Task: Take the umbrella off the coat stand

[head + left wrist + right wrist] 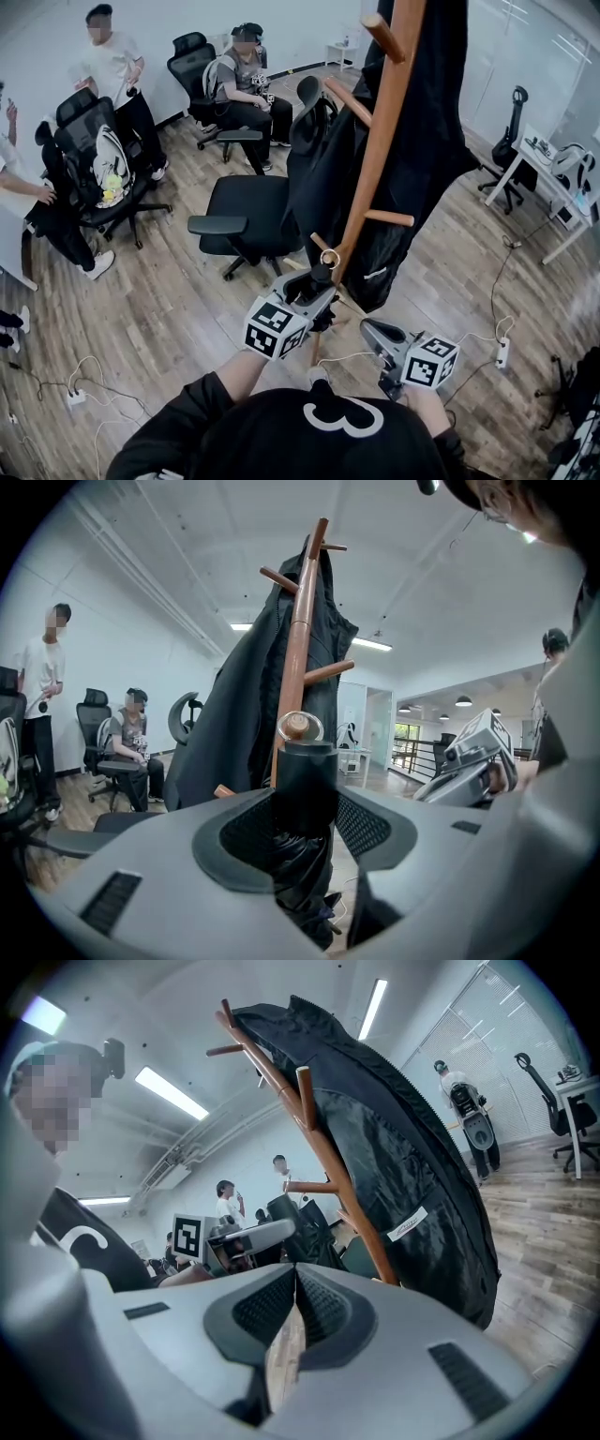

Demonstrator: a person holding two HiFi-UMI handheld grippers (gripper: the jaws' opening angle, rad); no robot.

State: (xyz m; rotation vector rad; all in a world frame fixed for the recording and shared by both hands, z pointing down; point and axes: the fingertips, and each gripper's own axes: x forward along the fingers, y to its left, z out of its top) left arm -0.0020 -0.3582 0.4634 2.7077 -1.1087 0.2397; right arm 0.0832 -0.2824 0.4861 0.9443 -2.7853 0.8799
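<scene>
My left gripper (317, 281) has its jaws clamped on the folded black umbrella (305, 775). The umbrella stands upright between them, right up against the wooden coat stand (377, 159). Its metal ring (300, 727) frames the tip of a low peg (321, 243); I can't tell whether it is hooked over it. A black coat (431, 122) drapes the stand. My right gripper (292, 1277) hangs just beside the left one, jaws closed on nothing.

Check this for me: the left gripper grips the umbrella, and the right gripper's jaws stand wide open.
Wrong about the right gripper: its jaws are shut together, empty, as the right gripper view shows. The left gripper does grip the umbrella.
</scene>
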